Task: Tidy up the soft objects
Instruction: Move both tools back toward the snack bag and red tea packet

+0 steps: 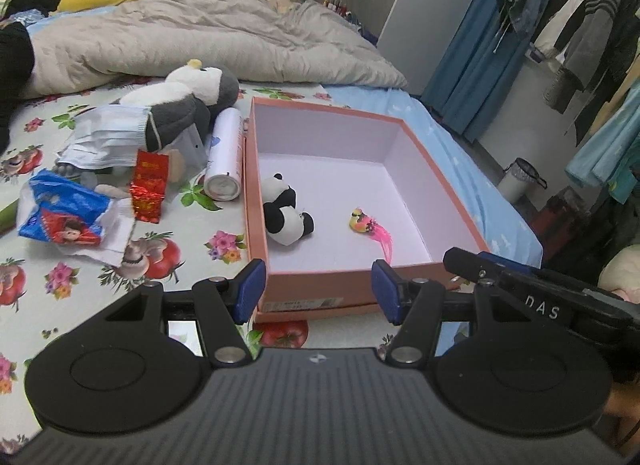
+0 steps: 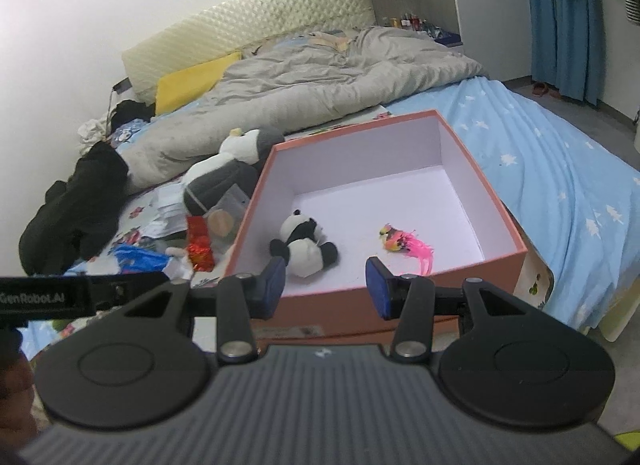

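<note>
Plush, and surely light: the big grey-and-white penguin (image 1: 188,101) lies on the bed (image 1: 80,265) at ten o'clock from the orange box (image 1: 320,285), half under a pile of face masks (image 1: 104,137). It should squash readily, so I'd pinch its thick belly (not a floppy wing). The panda (image 1: 284,211) already sits in the box. Left tongs (image 1: 318,289) and right tongs (image 2: 326,285) both gape, empty.

Black grippers, blue-padded jaws, silver screws, ribbed grey bodies, white lettering.

right gripper (image 2: 324,285) hangs spread and empty before the box (image 2: 496,201) holding panda (image 2: 306,247) and bird (image 2: 394,241).
</note>
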